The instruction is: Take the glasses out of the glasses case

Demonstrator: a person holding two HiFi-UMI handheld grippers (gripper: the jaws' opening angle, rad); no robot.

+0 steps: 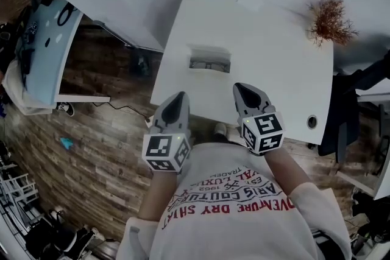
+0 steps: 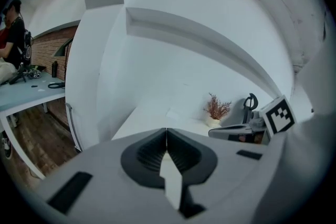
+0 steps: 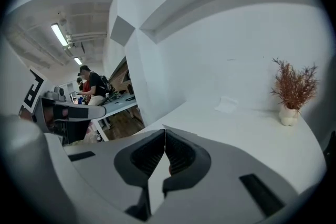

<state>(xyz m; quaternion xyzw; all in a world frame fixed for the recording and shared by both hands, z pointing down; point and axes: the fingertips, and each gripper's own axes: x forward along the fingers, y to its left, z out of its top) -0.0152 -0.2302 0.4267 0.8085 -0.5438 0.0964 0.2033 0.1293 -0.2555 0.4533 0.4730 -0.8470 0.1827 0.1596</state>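
On table point(image 1: 274, 70): glasses case point(image 1: 209, 60) lies crosswise, long axis left-right | left tongs point(image 1: 179, 96), right tongs point(image 1: 239, 88) clenched, empty

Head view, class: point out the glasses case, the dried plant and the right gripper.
glasses case point(image 1: 209, 59), head view, middle of its top face.
dried plant point(image 1: 331, 20), head view, centre of its twigs.
right gripper point(image 1: 239, 87), head view, tips of its shut fingers.

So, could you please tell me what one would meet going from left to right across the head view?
Pale blue side table → left gripper → pale rectangular glasses case → right gripper → dried reddish-brown plant.
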